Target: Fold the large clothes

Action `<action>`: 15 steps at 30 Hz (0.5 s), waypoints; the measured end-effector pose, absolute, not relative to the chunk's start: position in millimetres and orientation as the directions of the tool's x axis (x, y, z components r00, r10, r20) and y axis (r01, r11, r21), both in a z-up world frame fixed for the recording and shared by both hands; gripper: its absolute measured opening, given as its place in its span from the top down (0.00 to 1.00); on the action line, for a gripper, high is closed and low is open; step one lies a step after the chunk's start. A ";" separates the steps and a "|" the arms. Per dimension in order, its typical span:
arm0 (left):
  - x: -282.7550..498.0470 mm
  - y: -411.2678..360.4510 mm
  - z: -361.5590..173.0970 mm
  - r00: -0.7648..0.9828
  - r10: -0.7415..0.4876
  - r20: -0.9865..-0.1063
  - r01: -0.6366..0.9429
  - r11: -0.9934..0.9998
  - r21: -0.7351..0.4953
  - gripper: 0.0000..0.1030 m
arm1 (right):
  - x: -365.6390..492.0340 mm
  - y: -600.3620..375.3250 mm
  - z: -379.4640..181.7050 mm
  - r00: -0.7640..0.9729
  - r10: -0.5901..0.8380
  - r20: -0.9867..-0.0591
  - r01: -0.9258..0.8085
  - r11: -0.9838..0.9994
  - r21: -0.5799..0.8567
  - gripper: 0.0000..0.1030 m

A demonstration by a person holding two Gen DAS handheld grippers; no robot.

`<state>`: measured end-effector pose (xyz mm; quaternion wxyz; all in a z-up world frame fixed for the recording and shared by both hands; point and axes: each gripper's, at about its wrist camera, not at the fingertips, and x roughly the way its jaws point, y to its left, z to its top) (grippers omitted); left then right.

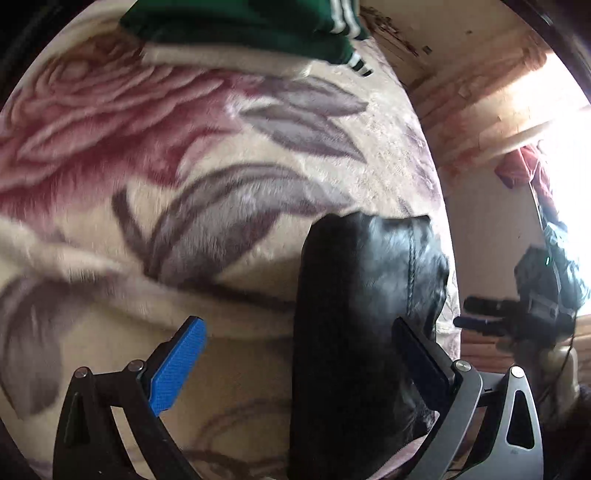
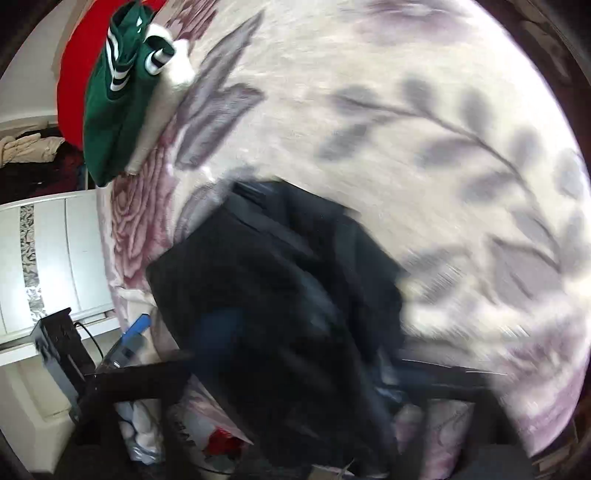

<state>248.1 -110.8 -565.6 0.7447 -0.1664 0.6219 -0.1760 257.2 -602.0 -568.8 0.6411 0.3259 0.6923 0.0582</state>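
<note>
A folded black leather garment (image 1: 362, 317) lies on a floral plush blanket (image 1: 166, 184) that covers the bed. My left gripper (image 1: 299, 354) is open, its blue pad (image 1: 177, 365) on the left and its dark pad (image 1: 424, 354) on the right beside the garment's right edge. The garment lies partly between the pads. In the right wrist view the black garment (image 2: 280, 295) fills the lower middle and hides my right gripper's fingers; that view is blurred. The right gripper shows in the left wrist view (image 1: 480, 317), off the bed's right edge, too blurred to read.
A folded green garment with white stripes (image 1: 251, 29) lies on a white one at the far end of the bed; it also shows in the right wrist view (image 2: 118, 96). A white cabinet (image 2: 48, 251) stands left of the bed. A bright window (image 1: 569, 147) is at right.
</note>
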 end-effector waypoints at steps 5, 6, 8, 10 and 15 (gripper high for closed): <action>241.3 -122.4 -629.8 0.057 -0.650 -0.758 -0.033 0.758 -0.652 0.00 | 209.5 -620.4 -634.3 -0.010 0.643 -0.766 0.388 0.708 0.590 0.00; 243.4 -125.1 -636.9 0.080 -0.711 -0.699 -0.039 0.698 -0.715 0.00 | 207.3 -619.2 -651.4 -0.022 0.672 -0.740 0.389 0.688 0.612 0.00; 246.6 -133.4 -639.3 0.123 -0.733 -0.669 -0.008 0.674 -0.739 0.06 | 209.6 -611.6 -683.9 -0.017 0.745 -0.667 0.392 0.619 0.681 0.00; 250.0 -148.5 -634.2 0.153 -0.734 -0.662 0.066 0.676 -0.734 0.23 | 217.6 -610.0 -693.4 0.050 0.794 -0.606 0.395 0.541 0.742 0.00; 251.1 -132.2 -625.4 0.256 -0.711 -0.655 0.034 0.684 -0.729 0.45 | 237.5 -597.9 -688.4 0.132 0.829 -0.543 0.396 0.458 0.796 0.49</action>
